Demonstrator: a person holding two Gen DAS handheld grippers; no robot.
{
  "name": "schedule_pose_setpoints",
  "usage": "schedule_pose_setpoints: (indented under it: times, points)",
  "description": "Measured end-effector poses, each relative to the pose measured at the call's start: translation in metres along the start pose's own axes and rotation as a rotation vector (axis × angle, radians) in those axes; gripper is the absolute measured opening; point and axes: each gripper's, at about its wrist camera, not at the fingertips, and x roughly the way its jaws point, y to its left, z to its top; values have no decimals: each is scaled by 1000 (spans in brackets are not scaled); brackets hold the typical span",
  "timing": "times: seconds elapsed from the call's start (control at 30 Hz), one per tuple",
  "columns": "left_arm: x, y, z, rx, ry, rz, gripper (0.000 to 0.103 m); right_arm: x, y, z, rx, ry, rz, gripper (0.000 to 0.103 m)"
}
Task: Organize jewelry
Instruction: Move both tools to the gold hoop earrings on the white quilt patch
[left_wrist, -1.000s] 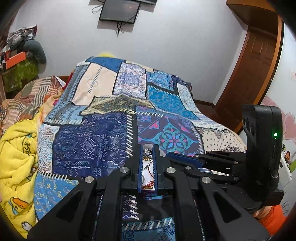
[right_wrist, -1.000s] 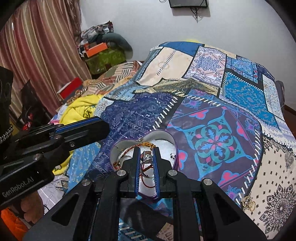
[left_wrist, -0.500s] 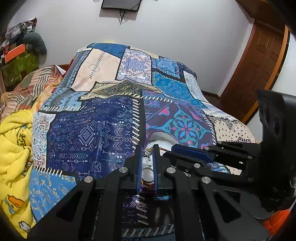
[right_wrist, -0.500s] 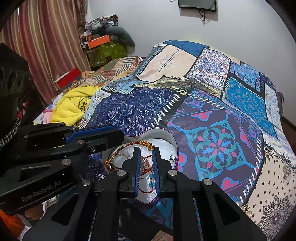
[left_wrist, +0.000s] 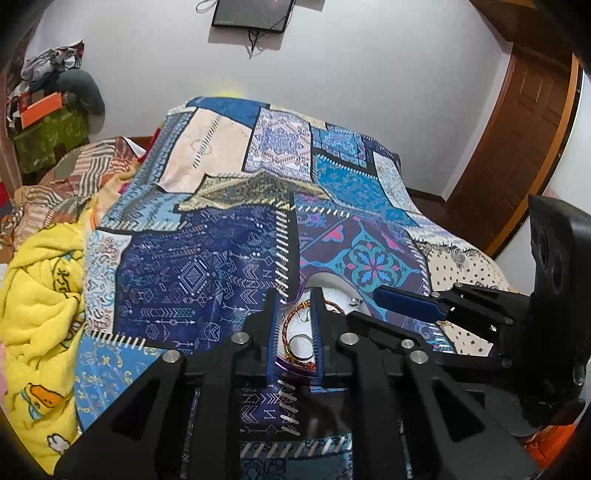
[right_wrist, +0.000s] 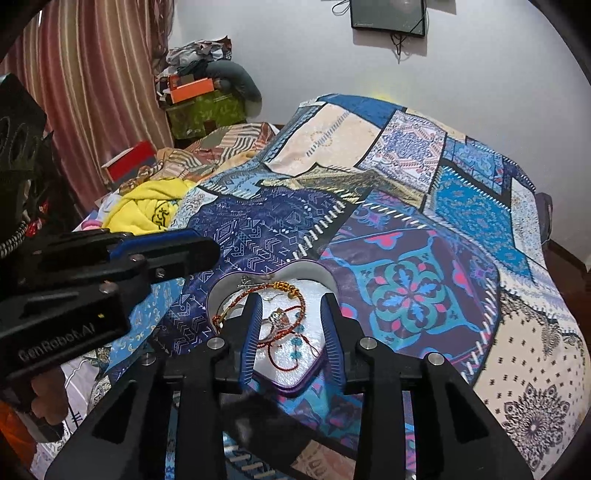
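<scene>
Right gripper (right_wrist: 291, 328) jaws spread, empty, straddling ring (right_wrist: 277, 318) and bracelets (right_wrist: 258, 295) lying in heart box (right_wrist: 325, 277); left gripper (left_wrist: 293, 325) jaws parted, empty, just above box; remaining loose pieces, if any, not visible.

A bed carries everything here, spread with a patchwork bedspread (right_wrist: 424, 236) of blue, cream and purple panels. Directly on it, between and just ahead of the right gripper's fingers, lies a heart-shaped box (right_wrist: 317, 365) with a purple rim and a pale inside; in the left wrist view its rim (left_wrist: 295, 367) shows between that gripper's fingers. Off to the left of the fingers, well apart from the box, a crumpled yellow blanket (left_wrist: 40, 306) rests on the bed's edge, with a striped brown cloth (left_wrist: 70, 184) beyond it.
</scene>
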Motion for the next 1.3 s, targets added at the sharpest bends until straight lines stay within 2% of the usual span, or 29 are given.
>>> schedule_pose_setpoints:
  times: [0.07, 0.47, 0.57, 0.67, 0.8, 0.97, 1.3]
  points:
    - [-7, -3, 2, 7, -12, 7, 24, -8, -3, 0, 6, -11, -11, 30]
    - [-32, -42, 8, 53, -33, -5, 27, -70, -54, -11, 112, -86, -126, 32]
    - [-33, -56, 8, 67, -32, -12, 32, -87, -74, -18, 155, -102, -169, 39]
    - [-31, -69, 7, 80, -21, -27, 32, -102, -93, -28, 195, -118, -202, 42]
    - [-20, -91, 4, 101, 9, -54, 32, -118, -118, -40, 239, -123, -249, 42]
    - [3, -118, -3, 128, 67, -99, 32, -124, -139, -56, 274, -100, -268, 42]
    - [75, -160, -29, 198, 233, -131, 32, -99, -158, -88, 291, 17, -247, 42]
